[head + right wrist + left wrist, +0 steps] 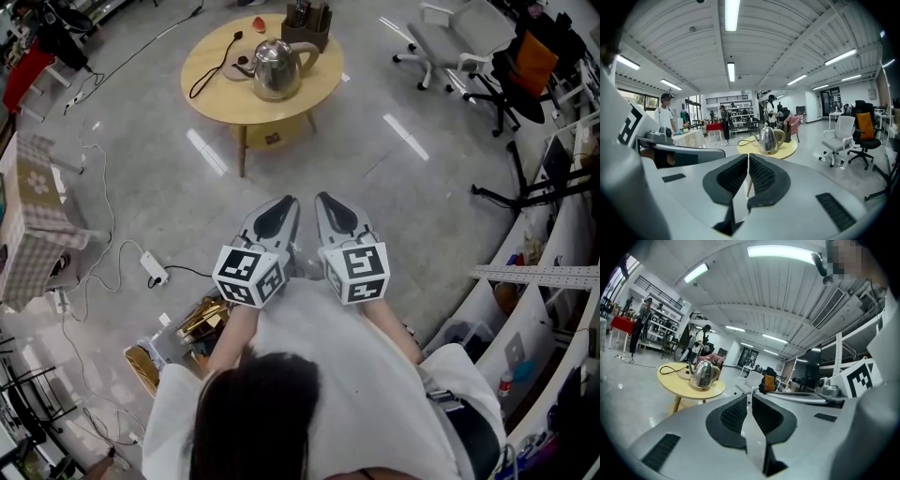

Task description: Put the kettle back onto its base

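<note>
A steel kettle stands on a round yellow table far ahead of me, beside its round base, which has a black cord. My left gripper and right gripper are held side by side close to my body, well short of the table, both shut with nothing between them. The left gripper view has the kettle at left beyond the closed left gripper. In the right gripper view the kettle is just right of the closed right gripper.
A dark box stands on the table behind the kettle. Office chairs stand at the back right, and shelving lines the right side. A power strip with cables lies on the floor at left, near a cloth-covered table.
</note>
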A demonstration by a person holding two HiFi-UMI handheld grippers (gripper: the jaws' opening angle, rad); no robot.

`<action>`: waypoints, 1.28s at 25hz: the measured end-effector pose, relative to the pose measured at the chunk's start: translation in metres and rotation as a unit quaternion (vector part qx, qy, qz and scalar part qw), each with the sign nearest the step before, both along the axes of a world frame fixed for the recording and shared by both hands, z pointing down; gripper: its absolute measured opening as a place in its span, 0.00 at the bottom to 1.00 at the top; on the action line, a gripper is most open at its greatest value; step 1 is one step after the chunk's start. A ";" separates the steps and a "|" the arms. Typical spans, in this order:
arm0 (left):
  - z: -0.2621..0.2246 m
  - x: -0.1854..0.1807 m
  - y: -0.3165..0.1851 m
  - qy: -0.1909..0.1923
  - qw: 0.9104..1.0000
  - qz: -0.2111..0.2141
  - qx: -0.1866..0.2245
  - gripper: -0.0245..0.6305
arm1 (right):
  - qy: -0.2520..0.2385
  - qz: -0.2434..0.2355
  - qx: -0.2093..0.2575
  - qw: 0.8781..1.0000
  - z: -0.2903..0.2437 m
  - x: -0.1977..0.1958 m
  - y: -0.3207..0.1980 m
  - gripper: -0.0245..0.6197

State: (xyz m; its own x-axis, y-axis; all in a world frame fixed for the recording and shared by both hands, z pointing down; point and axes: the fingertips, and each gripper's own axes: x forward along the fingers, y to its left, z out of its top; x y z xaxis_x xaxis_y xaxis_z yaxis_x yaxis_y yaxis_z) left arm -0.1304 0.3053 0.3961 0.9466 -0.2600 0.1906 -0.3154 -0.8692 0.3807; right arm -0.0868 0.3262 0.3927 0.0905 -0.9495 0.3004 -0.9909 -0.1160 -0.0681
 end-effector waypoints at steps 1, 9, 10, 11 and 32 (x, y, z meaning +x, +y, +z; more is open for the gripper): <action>0.002 0.000 -0.004 -0.001 1.000 -0.001 -0.003 0.08 | -0.003 0.001 -0.001 1.000 0.001 0.001 -0.004 0.08; 0.011 0.014 -0.043 -0.002 1.000 0.002 -0.022 0.08 | -0.011 0.003 -0.016 1.000 0.008 0.016 -0.045 0.08; 0.011 0.017 -0.048 -0.001 1.000 0.003 -0.023 0.08 | -0.011 0.006 -0.017 1.000 0.009 0.019 -0.050 0.08; 0.012 0.019 -0.054 -0.001 1.000 0.004 -0.026 0.08 | -0.011 0.010 -0.019 1.000 0.010 0.022 -0.056 0.08; 0.014 0.064 -0.180 0.025 0.997 0.012 -0.070 0.08 | -0.042 0.008 -0.054 0.998 0.037 0.068 -0.174 0.08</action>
